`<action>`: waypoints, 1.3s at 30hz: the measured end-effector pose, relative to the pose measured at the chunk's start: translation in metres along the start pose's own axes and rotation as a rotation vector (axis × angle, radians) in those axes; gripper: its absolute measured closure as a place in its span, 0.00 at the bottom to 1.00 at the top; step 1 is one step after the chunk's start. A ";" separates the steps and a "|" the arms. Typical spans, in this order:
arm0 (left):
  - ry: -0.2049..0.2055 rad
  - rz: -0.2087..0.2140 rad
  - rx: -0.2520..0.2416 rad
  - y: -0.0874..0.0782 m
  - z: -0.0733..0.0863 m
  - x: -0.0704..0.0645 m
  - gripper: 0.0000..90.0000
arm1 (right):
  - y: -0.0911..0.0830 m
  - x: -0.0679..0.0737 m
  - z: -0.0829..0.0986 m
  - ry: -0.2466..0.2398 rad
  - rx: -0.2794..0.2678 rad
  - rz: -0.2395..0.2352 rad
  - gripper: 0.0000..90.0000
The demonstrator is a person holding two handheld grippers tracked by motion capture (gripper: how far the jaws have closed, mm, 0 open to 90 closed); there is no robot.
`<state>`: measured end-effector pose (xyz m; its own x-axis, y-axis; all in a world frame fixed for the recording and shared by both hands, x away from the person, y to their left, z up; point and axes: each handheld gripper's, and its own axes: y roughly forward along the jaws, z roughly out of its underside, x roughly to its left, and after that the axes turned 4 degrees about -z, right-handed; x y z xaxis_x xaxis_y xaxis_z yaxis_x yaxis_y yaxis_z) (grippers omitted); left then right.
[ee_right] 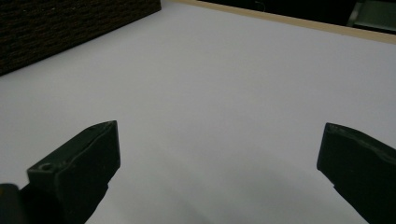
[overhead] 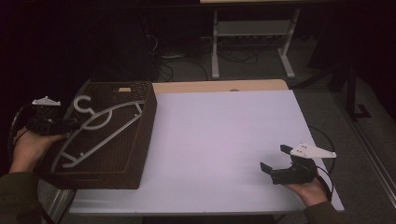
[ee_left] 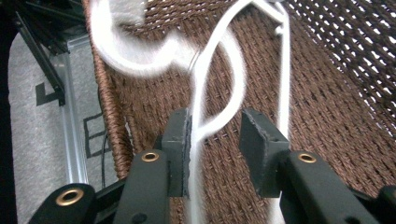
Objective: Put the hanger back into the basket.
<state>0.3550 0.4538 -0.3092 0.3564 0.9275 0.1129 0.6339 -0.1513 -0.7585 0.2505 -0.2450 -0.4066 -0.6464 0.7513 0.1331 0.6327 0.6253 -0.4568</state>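
I have my left gripper (overhead: 70, 124) at the left edge of the table (overhead: 219, 140), reaching over the near-left rim of the brown wicker basket (overhead: 135, 140). A white hanger (overhead: 100, 128) lies across the basket's top, its hook (overhead: 84, 105) toward the far left and its long bar running to the near side. In the left gripper view, the jaws stand around one thin limb of the hanger (ee_left: 205, 112): the left pad (ee_left: 180, 149) touches the wire, while the right pad (ee_left: 257, 144) stands clear of it, so the jaws are partly open and not clamped. The woven basket wall (ee_left: 327, 116) lies behind them. My right gripper (overhead: 274, 163) sits low over the near-right part of the table, well apart from the basket, held from below by my hand (overhead: 310, 190). Its jaws are spread wide with nothing between them, and in the right gripper view the white tabletop (ee_right: 224, 93) lies bare between them, with the basket's corner (ee_right: 56, 28) at the far left.
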 end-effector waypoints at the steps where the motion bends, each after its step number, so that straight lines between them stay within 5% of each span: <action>1: 0.000 0.000 0.000 0.000 0.000 0.000 0.67 | 0.000 0.000 0.000 0.001 0.000 -0.001 0.00; 6: -0.027 0.032 -0.051 -0.004 -0.002 -0.002 0.54 | 0.000 0.001 0.000 0.001 -0.001 -0.001 0.00; 17: -0.066 0.133 -0.201 -0.007 -0.016 -0.035 0.32 | -0.001 0.000 -0.004 -0.013 -0.013 -0.019 0.00; 26: -0.030 0.207 -0.281 -0.008 -0.026 -0.070 0.15 | -0.004 -0.003 -0.017 -0.014 -0.067 -0.039 0.00; 39: -0.012 0.327 -0.419 -0.012 -0.029 -0.120 0.06 | -0.004 -0.003 -0.043 -0.019 -0.142 -0.083 0.00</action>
<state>0.3247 0.3345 -0.2945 0.5746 0.8128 -0.0960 0.7119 -0.5542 -0.4313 0.2683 -0.2407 -0.3669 -0.7062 0.6923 0.1482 0.6296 0.7099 -0.3157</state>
